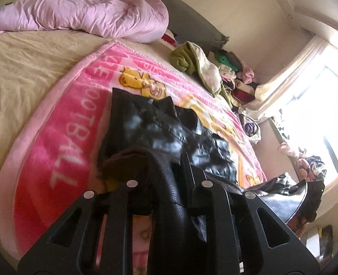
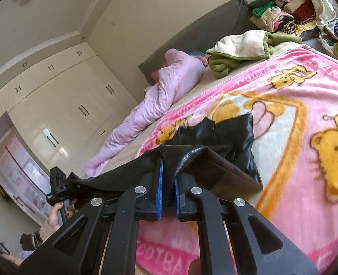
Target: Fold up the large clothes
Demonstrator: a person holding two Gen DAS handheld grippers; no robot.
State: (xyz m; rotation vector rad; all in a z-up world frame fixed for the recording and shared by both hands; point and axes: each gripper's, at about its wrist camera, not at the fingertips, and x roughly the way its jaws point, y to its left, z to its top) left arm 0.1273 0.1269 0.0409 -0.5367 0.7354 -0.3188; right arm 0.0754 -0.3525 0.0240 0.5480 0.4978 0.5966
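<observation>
In the left wrist view, a cream sheet (image 1: 20, 68) covered the bed at far left, with a crumpled lilac duvet (image 1: 84, 18) along its upper edge. Next came the pink cartoon blanket (image 1: 61, 126), and on it lay the black leather jacket (image 1: 169, 133), its zip running up the middle. The left gripper (image 1: 169, 197) was closed on a fold of the jacket's hem, the leather bunched between its fingers, whose pads were hidden by the fabric. Further right sat a green and cream fleece (image 1: 196, 64), a heap of mixed clothes (image 1: 235, 73), and the bright window (image 1: 317, 119), which only this view showed.

The right wrist view alone showed, at left, the white wardrobe doors (image 2: 77, 105) and the other gripper held in a hand (image 2: 56, 215) low down. The duvet (image 2: 155, 98) lay beyond. At centre the right gripper (image 2: 167, 194) pinched the jacket (image 2: 226, 142) edge between its blue pads (image 2: 160, 188), narrowly set, the leather draped over its fingertips and stretched left toward the other gripper. The blanket (image 2: 294, 160) filled the right side, with the fleece (image 2: 242, 50) and clothes heap (image 2: 283, 16) above.
</observation>
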